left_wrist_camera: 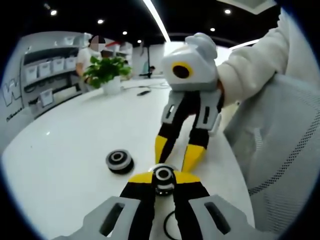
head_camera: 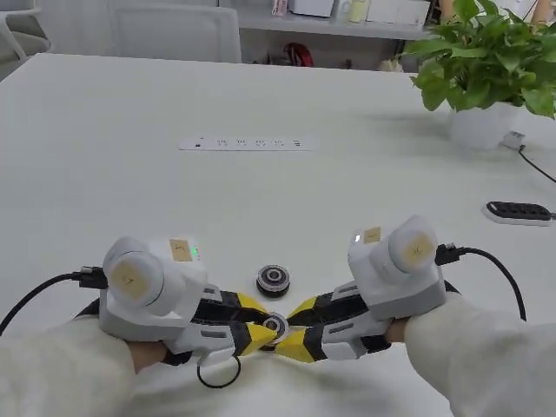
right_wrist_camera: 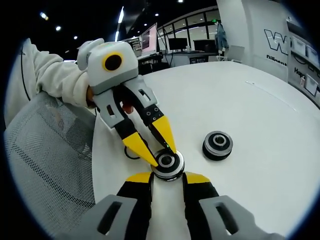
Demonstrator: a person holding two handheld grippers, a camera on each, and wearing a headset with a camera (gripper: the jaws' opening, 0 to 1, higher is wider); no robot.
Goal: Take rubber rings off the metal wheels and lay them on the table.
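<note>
Meeting tip to tip over the white table [head_camera: 261, 95], the left gripper [head_camera: 261, 322] and the right gripper [head_camera: 288, 328] both clench one metal wheel [head_camera: 274, 326], a second wheel [head_camera: 273, 279] lies just behind, and a thin black ring [head_camera: 217, 375] lies beside the left gripper.

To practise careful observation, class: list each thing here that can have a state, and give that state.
held wheel: gripped by both grippers
left gripper: shut on held wheel
right gripper: shut on held wheel
spare wheel: flat on table, ring on
loose ring: off, lying on table
</note>
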